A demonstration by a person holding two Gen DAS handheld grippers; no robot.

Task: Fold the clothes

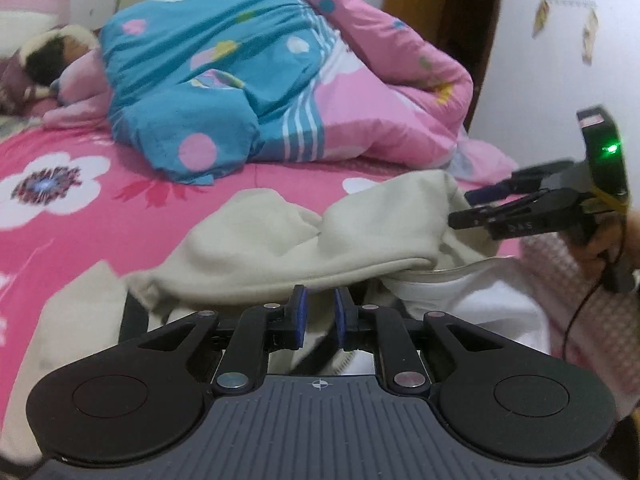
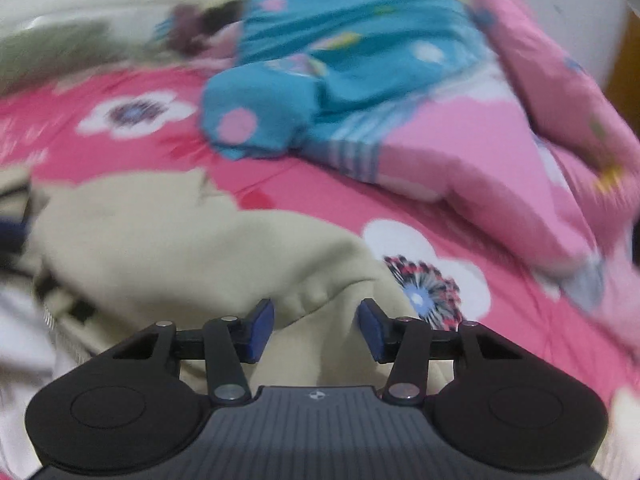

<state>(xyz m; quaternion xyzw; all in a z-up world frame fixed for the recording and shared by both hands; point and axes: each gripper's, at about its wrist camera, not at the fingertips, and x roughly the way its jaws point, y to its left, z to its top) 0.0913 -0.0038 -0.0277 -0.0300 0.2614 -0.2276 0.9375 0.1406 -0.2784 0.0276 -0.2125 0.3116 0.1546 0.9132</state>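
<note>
The rumpled cream fleece garment [image 1: 280, 236] lies crosswise on the pink flowered bedsheet [image 1: 60, 208], its near hem before the narrowed left gripper [image 1: 319, 312]; the wide-spread right gripper [image 2: 316, 330] hovers over its other end.

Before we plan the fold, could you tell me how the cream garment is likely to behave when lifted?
Probably floppy: the cream garment lies in soft bunched folds on the bedsheet. Likely to drape and sag from one pinch. Its fleecy-looking surface should grip the pads, not slip.

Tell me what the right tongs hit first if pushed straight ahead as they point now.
Most likely the cream garment: the open right tongs already have its bunched fold directly ahead. The pink floral bedsheet lies beyond. Blur makes depth uncertain.
</note>
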